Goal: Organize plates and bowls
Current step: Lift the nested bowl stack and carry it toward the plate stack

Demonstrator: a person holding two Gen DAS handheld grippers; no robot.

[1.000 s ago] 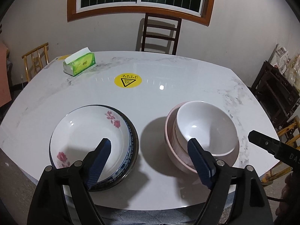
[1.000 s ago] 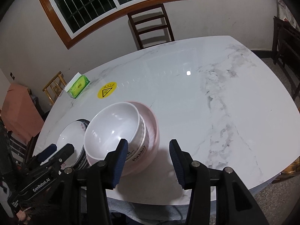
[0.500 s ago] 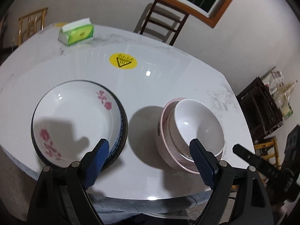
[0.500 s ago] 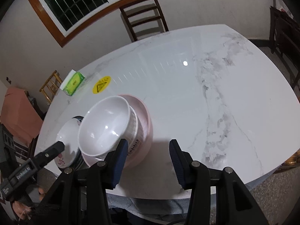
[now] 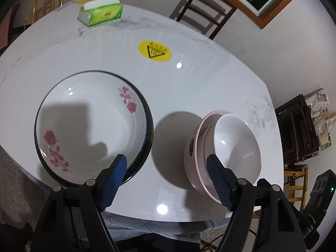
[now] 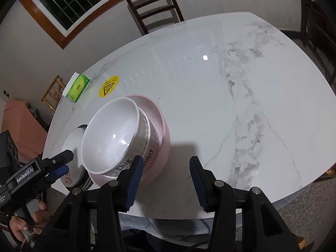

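You're in a home dining room. A white marble-look table [image 6: 231, 105] is your landmark: stacked plates [image 5: 92, 126] and nested bowls [image 5: 229, 147] sit at its near edge, a green tissue box [image 5: 100, 13] at its far corner. Beyond it stand a dark wooden chair [image 6: 155, 4] and a wood-framed barred window [image 6: 69, 2].
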